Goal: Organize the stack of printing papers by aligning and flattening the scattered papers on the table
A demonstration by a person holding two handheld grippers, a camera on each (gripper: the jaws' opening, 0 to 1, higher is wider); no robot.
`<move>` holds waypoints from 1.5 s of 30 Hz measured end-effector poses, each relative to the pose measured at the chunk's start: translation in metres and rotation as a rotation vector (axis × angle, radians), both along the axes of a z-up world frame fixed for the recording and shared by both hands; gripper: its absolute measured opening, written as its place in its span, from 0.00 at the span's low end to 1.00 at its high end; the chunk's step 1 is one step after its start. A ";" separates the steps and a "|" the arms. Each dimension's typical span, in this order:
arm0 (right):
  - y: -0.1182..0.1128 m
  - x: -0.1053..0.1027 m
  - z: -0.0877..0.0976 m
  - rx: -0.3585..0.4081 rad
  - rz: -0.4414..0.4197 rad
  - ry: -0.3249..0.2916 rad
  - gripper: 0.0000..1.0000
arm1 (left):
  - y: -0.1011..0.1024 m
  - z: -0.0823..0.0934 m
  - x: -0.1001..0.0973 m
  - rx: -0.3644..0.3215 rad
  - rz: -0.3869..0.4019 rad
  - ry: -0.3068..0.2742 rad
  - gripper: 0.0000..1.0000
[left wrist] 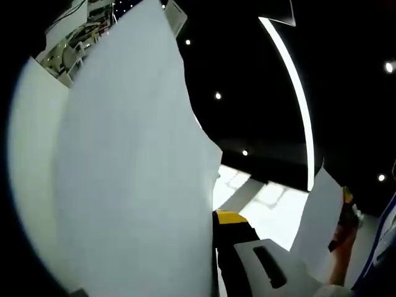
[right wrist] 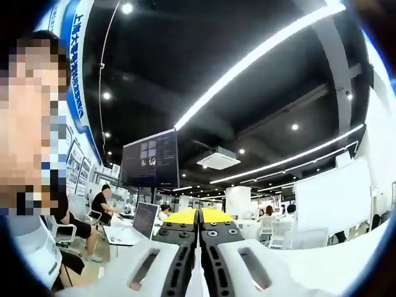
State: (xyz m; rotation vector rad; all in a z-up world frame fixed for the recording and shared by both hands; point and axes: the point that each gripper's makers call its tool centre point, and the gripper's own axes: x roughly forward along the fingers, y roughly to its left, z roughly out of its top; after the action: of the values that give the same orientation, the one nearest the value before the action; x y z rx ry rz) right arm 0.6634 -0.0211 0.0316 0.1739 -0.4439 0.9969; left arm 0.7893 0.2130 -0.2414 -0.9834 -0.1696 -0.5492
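Observation:
A big white sheet of paper stands upright across the left half of the left gripper view, against the dark ceiling. My left gripper grips its right edge. One yellow-tipped jaw shows and the other is hidden behind the sheet. Further right, another part of white paper rises beside my right gripper, held in a hand. In the right gripper view my right gripper is shut, with a thin white paper edge pinched between its jaws.
Both views point up at a dark ceiling with a long light strip. Beyond are a hanging monitor, a laptop on a desk, a seated person and a whiteboard. A person's torso is close at left.

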 end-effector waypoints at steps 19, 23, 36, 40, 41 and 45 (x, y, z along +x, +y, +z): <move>0.014 0.019 -0.007 0.010 0.053 0.069 0.00 | -0.006 -0.001 -0.001 0.055 -0.007 -0.009 0.06; 0.018 0.023 -0.009 -0.001 0.055 0.074 0.00 | -0.007 0.000 -0.001 0.056 -0.009 -0.009 0.06; 0.031 0.040 -0.023 -0.027 0.049 0.096 0.00 | -0.009 -0.001 -0.002 0.052 -0.011 -0.008 0.06; 0.033 0.042 -0.025 -0.032 0.047 0.092 0.00 | -0.010 -0.001 -0.002 0.054 -0.011 -0.008 0.06; 0.034 0.044 -0.027 -0.034 0.043 0.093 0.00 | -0.010 -0.001 -0.002 0.055 -0.011 -0.009 0.06; 0.035 0.048 -0.030 -0.038 0.033 0.098 0.00 | -0.011 0.000 -0.003 0.052 -0.012 -0.009 0.06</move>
State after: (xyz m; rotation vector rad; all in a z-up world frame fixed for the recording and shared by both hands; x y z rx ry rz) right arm 0.7115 0.0141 0.0021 0.1960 -0.3336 1.0242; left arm 0.7867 0.2017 -0.2417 -0.9321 -0.1565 -0.5660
